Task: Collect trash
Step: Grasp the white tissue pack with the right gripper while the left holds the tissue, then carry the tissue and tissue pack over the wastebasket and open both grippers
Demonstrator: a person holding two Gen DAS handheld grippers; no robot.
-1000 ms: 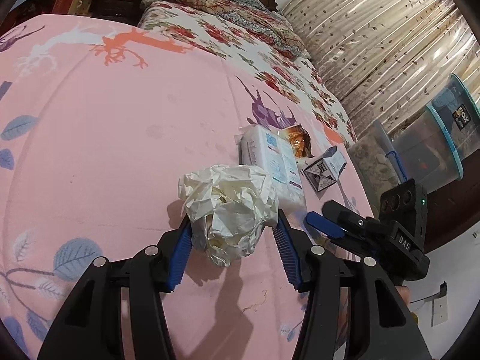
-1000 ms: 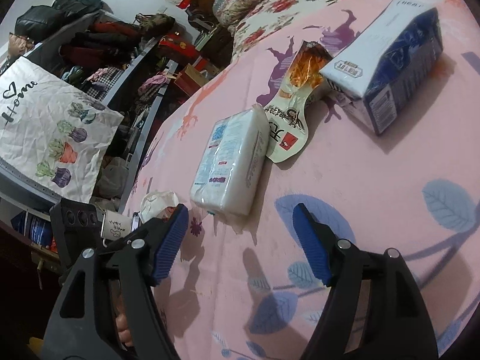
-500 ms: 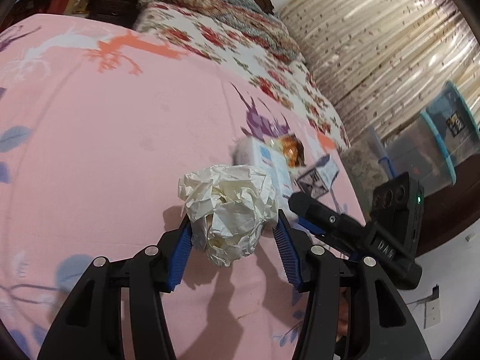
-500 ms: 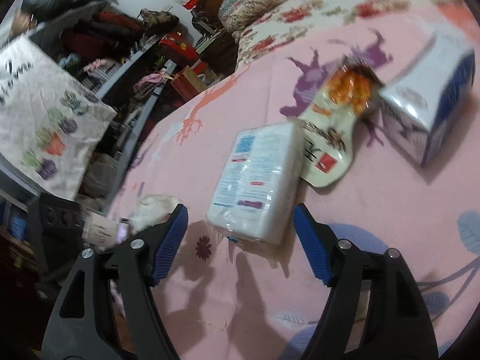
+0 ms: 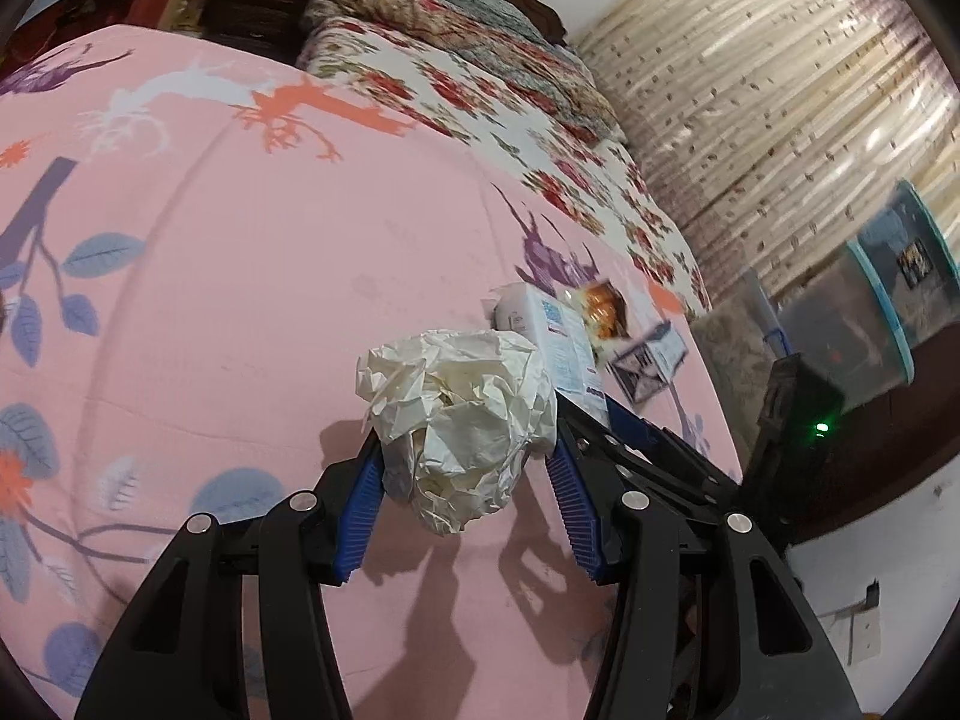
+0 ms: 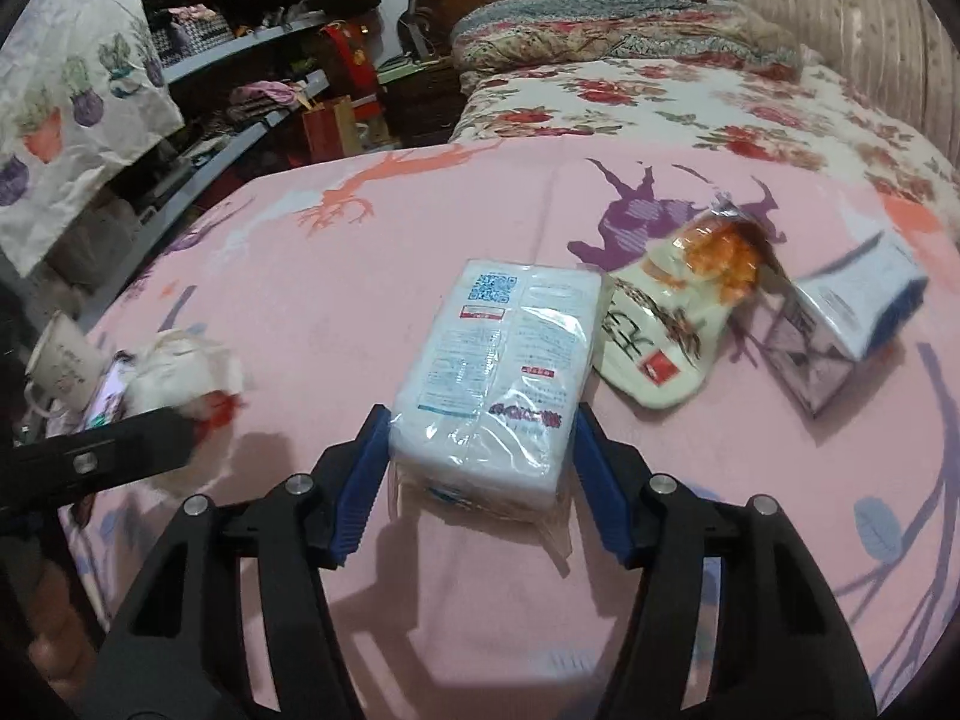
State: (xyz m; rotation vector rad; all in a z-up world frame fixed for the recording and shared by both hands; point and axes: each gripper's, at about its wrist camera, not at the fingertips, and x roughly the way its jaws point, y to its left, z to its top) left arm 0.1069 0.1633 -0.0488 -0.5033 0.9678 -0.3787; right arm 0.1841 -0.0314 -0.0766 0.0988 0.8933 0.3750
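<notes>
The left gripper (image 5: 465, 474) is holding a crumpled white paper ball (image 5: 459, 420) between its jaws while the right gripper (image 6: 477, 480), its jaws just closing, is straddling the white plastic-wrapped tissue pack (image 6: 501, 372) on the pink bed sheet (image 6: 360, 276), so the next move is probably a firm squeeze and lift.

Left gripper (image 5: 465, 468) angled down over the pink bedspread (image 5: 240, 300) near its right edge, blue pads clamped on a crumpled paper wad (image 5: 459, 420) held clear of the cloth. Right gripper (image 6: 480, 474) tilted down just beside it, jaws just closing around the near end of a tissue pack (image 6: 504, 378), left pad touching, right pad at the wrapper's edge.
</notes>
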